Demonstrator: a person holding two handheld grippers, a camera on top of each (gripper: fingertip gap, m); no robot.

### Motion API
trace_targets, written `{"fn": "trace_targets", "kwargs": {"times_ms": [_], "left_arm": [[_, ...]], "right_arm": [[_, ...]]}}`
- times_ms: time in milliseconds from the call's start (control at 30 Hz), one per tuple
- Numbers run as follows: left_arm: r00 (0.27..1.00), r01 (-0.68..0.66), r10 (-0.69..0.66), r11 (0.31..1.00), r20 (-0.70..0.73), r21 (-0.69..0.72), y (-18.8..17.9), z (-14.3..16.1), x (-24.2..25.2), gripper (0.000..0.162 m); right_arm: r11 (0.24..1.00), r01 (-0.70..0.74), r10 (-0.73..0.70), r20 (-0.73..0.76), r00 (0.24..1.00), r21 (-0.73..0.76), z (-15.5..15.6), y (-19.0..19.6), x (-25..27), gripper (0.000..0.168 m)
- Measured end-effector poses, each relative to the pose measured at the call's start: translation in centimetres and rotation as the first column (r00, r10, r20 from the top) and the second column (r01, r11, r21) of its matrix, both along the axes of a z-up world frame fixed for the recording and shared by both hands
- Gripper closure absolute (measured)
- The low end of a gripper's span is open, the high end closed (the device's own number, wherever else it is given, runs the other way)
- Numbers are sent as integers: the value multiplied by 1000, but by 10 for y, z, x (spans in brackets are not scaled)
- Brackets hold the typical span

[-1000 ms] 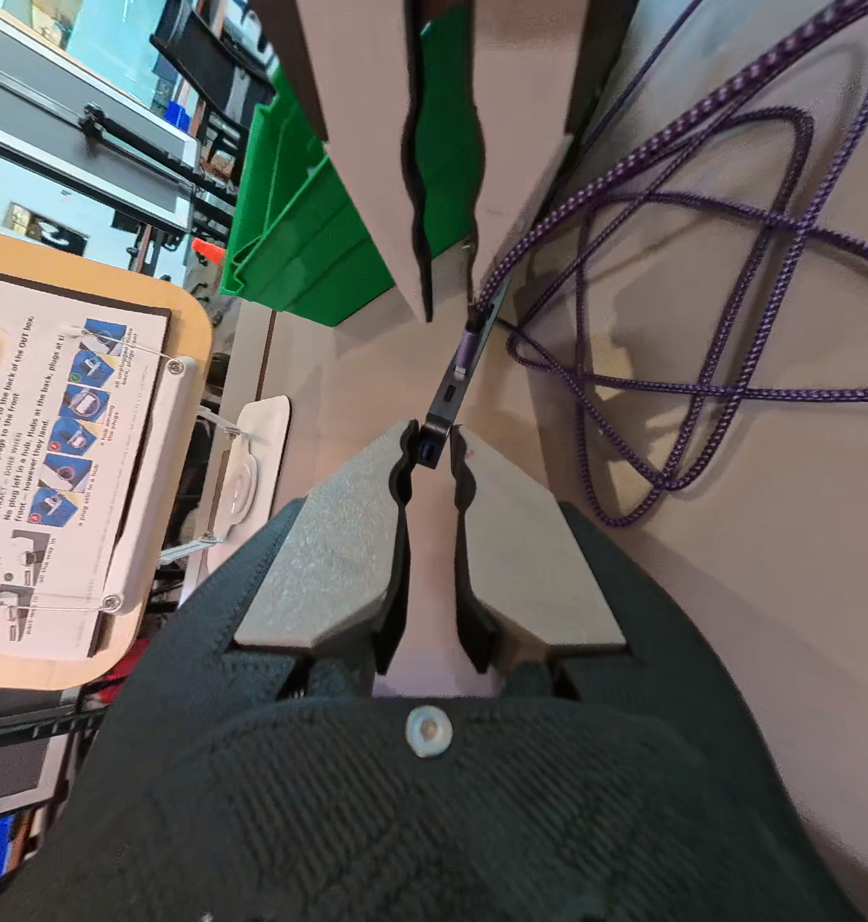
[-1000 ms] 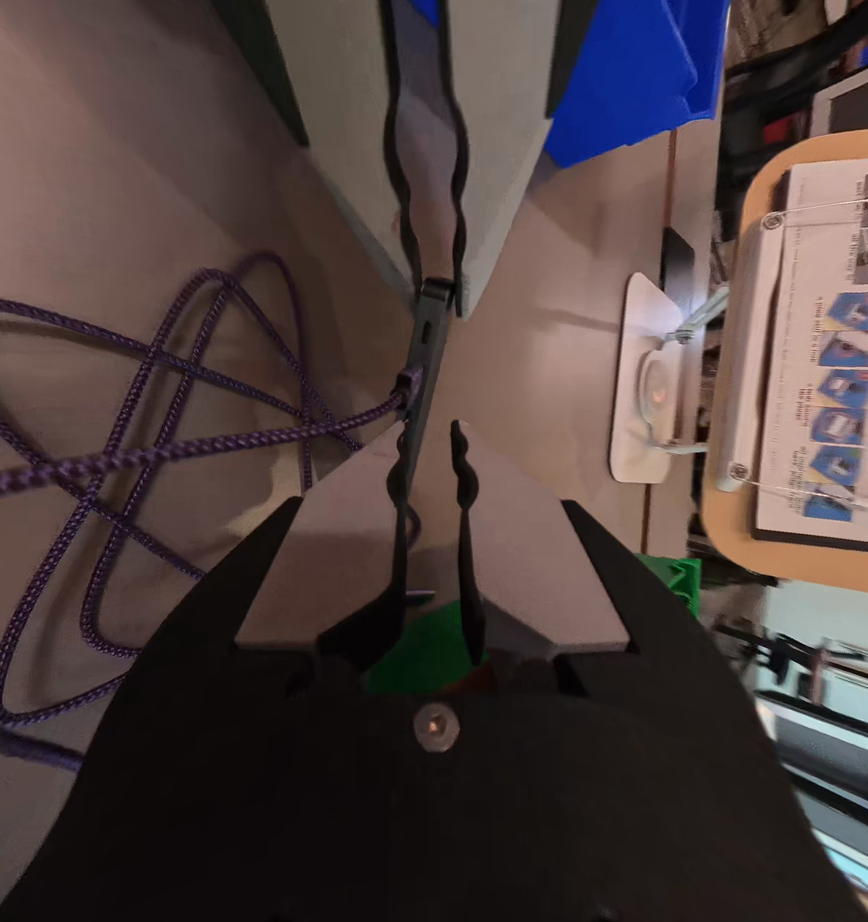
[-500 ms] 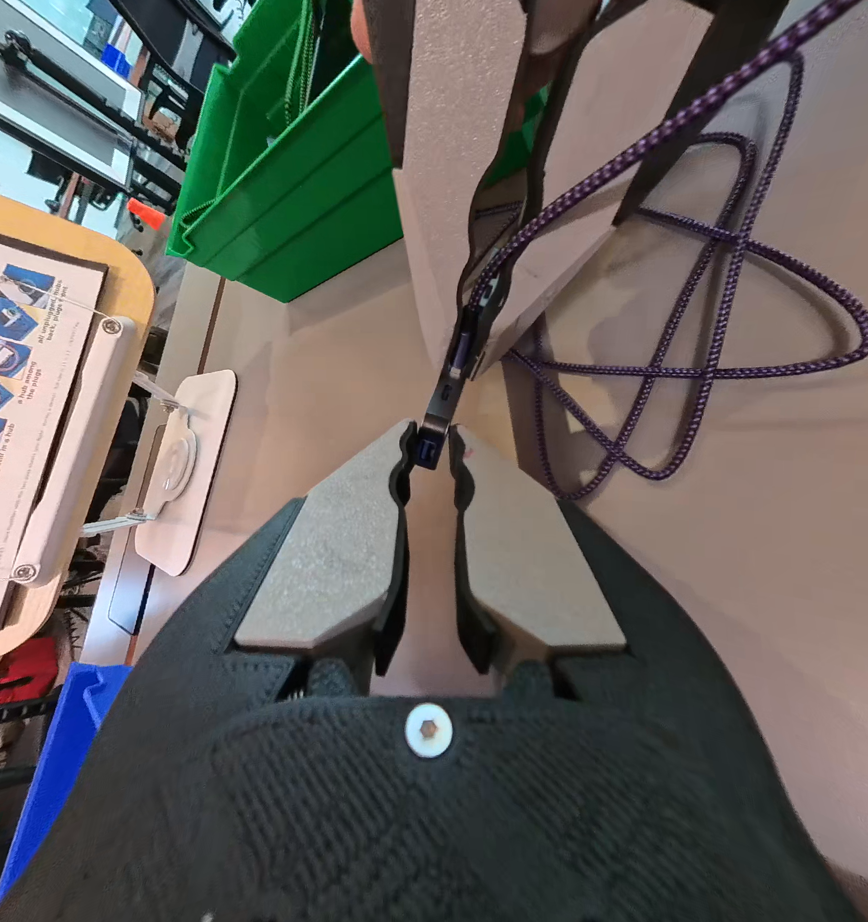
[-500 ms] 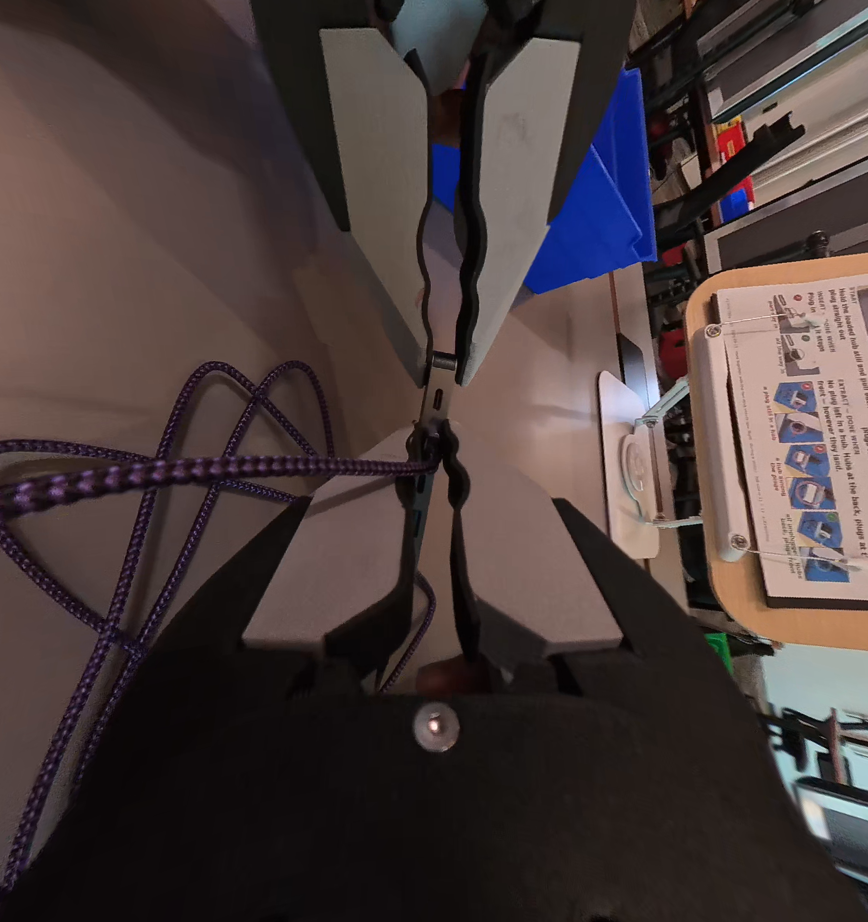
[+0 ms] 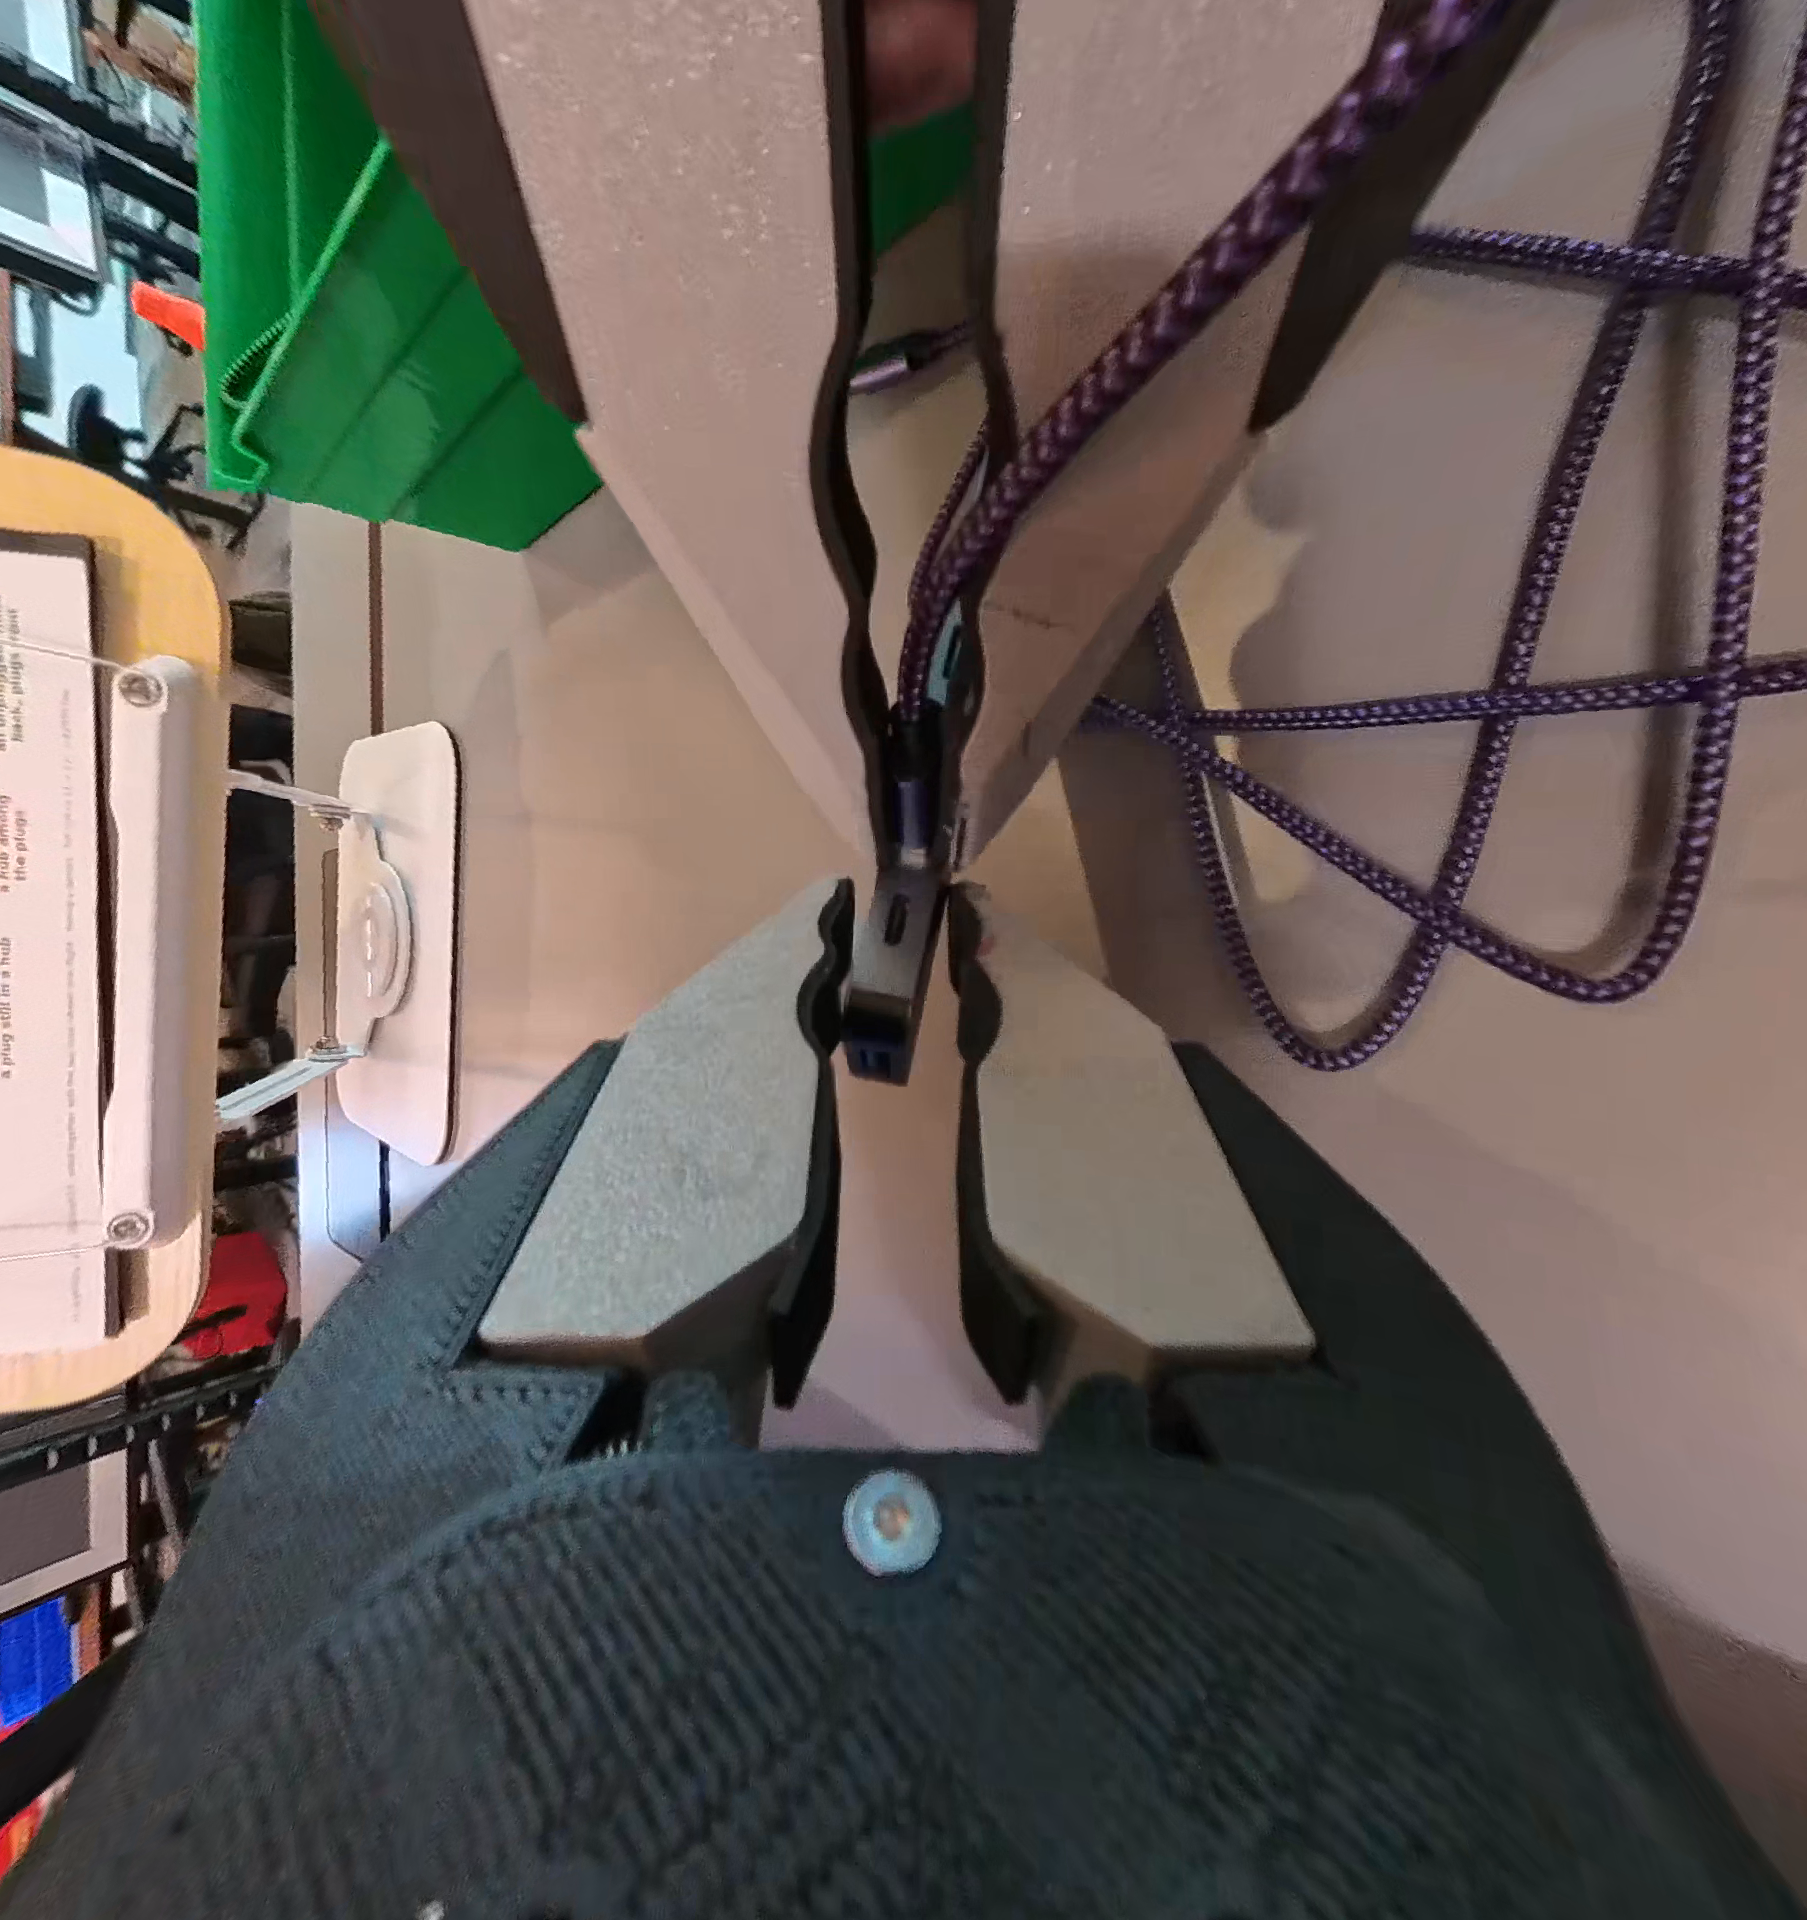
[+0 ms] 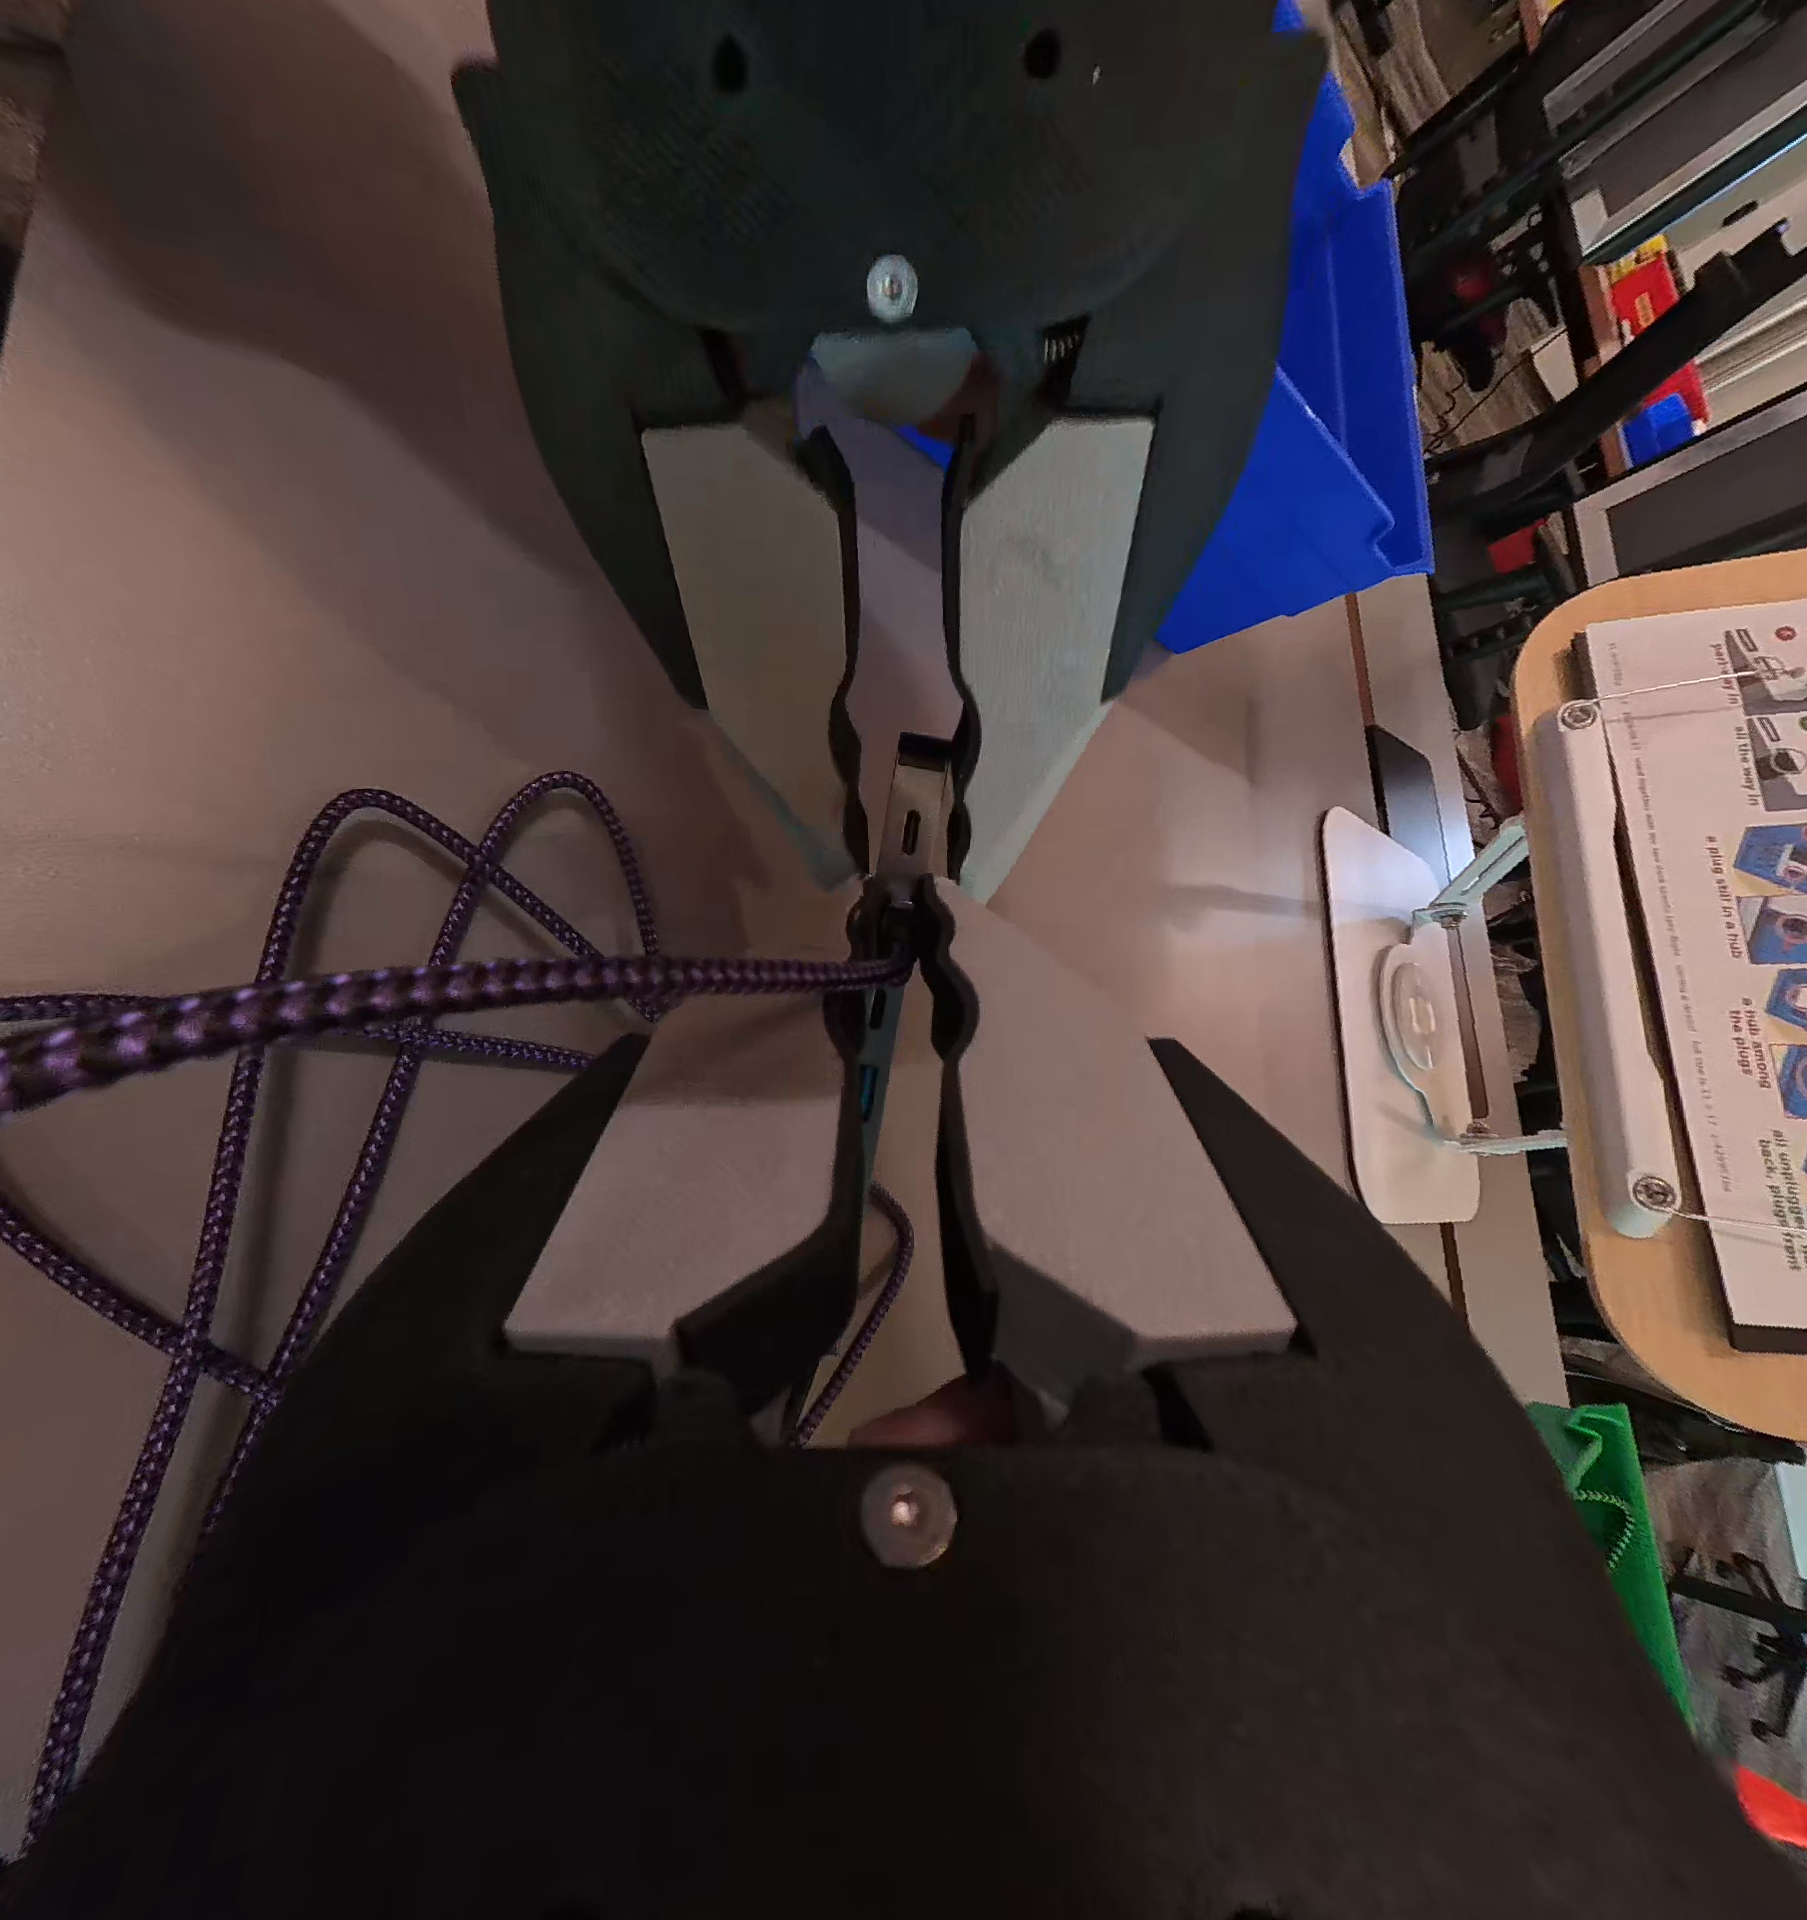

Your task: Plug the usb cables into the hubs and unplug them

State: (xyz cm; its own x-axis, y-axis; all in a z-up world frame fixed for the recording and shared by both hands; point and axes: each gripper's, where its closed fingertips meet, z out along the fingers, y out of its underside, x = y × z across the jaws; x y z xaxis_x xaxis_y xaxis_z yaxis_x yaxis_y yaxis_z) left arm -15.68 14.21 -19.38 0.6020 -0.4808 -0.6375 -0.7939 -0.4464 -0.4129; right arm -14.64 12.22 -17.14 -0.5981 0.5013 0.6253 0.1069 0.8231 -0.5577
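Note:
A slim dark USB hub (image 5: 883,977) is held above the beige table (image 5: 1450,1299). My left gripper (image 5: 894,904) is shut on one end of it. My right gripper (image 6: 894,925) faces it and is shut on the plug (image 6: 883,925) of a purple braided cable (image 6: 463,982), at the hub's side. In the left wrist view, the right gripper (image 5: 920,831) comes down from the top with the plug (image 5: 914,805) at the hub. The rest of the cable (image 5: 1501,727) lies in loops on the table. The right wrist view shows the left gripper (image 6: 904,852) and hub (image 6: 920,810).
A green bin (image 5: 359,312) stands at one end of the table and a blue bin (image 6: 1325,416) at the other. A wooden board with an instruction sheet (image 6: 1761,935) on a white stand (image 6: 1398,1018) sits beside the table. Left and right tips are no more than a few centimetres apart.
The two grippers have closed in on each other. The right gripper, open beside the hub a second ago, has shut on the plug. The hub sits deeper between the left fingers.

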Motion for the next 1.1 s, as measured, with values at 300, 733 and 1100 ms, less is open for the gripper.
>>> {"fn": "trace_targets", "kwargs": {"times_ms": [300,733,1100], "left_arm": [[988,-44,48,998,149,-35,11,-11,4,154],[992,-123,125,991,28,-51,15,-18,-6,155],[970,-220,206,970,-129,-103,7,-38,-42,155]], "right_arm": [[999,-8,8,12,1000,-37,0,1,-2,164],[999,-6,8,61,998,-39,-9,5,-7,164],[978,-92,95,6,995,-185,16,-11,4,165]]}}
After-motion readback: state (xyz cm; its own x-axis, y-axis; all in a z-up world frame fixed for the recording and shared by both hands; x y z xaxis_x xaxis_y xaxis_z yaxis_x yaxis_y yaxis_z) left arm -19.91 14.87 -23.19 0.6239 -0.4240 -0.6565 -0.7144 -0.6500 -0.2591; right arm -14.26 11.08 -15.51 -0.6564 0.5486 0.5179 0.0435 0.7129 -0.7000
